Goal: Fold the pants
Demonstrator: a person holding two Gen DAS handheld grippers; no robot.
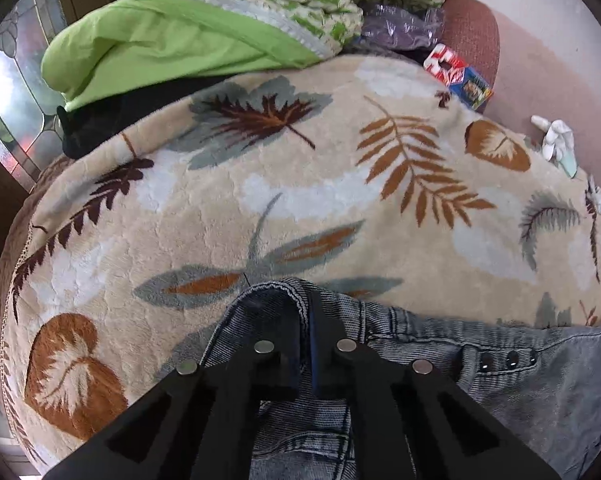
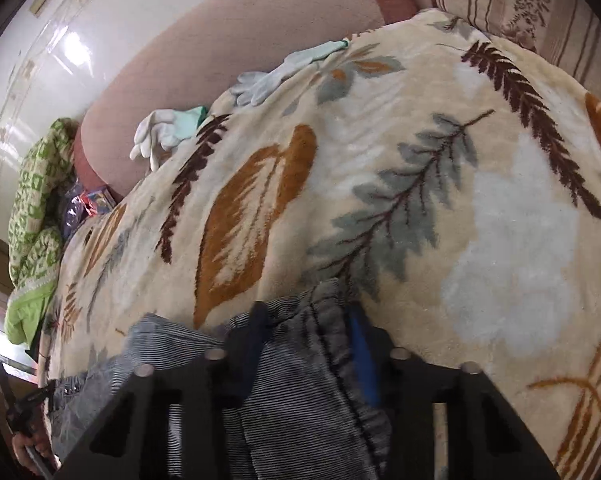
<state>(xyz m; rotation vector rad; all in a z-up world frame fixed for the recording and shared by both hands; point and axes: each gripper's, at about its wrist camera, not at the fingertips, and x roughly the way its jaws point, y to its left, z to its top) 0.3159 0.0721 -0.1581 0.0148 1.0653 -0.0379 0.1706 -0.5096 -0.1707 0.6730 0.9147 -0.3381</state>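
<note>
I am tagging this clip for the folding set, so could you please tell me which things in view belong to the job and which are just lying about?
Part of the job:
jeans
left gripper
right gripper
leaf blanket underneath

Just lying about:
white gloves
green bedding
colourful box
striped cushion

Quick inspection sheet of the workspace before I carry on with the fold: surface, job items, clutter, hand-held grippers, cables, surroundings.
Surface: leaf-print blanket spread over a bed.
Job's things: denim pants lie at the near edge, waistband end and hem end both gathered up.
Clutter: white gloves, green quilt, colourful box, plastic bag.
Grippers: left hand-held gripper shut on the pants' waistband corner; right hand-held gripper has denim bunched between its fingers, pad contact unclear.
Cables: nothing seen.
Surroundings: pink headboard, striped pillow, glossy white wall, patterned glass pane.
</note>
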